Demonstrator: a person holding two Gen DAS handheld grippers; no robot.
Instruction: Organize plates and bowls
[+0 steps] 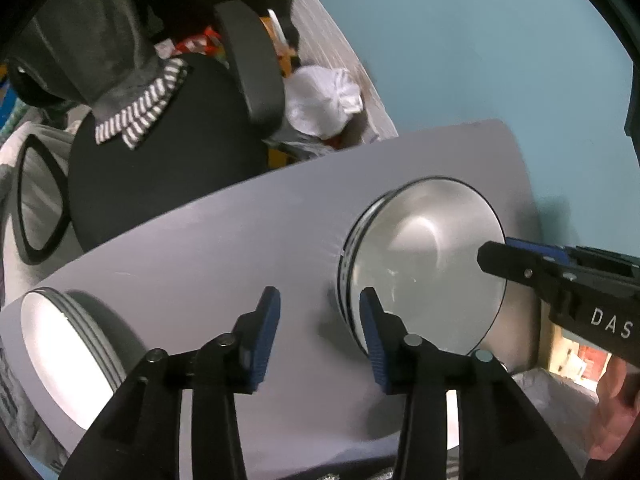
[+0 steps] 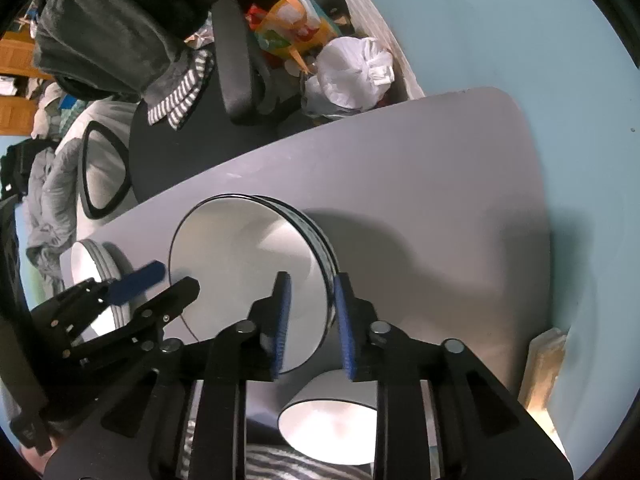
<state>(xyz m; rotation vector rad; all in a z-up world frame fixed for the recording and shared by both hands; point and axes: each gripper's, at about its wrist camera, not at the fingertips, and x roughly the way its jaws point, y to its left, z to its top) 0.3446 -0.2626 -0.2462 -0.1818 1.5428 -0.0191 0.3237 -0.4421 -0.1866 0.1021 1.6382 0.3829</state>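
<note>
A stack of plates (image 2: pixel 248 280) was set mid-table (image 2: pixel 440 200). The right gripper (image 2: pixel 310 324) was held partly open astride its right rim, pads not pressing. The left gripper (image 1: pixel 320 336) was held open just left of the stack, nothing between its jaws. Another stack (image 1: pixel 68 356) was seen at the table's left edge, a bowl (image 2: pixel 328 428) at the near edge.
</note>
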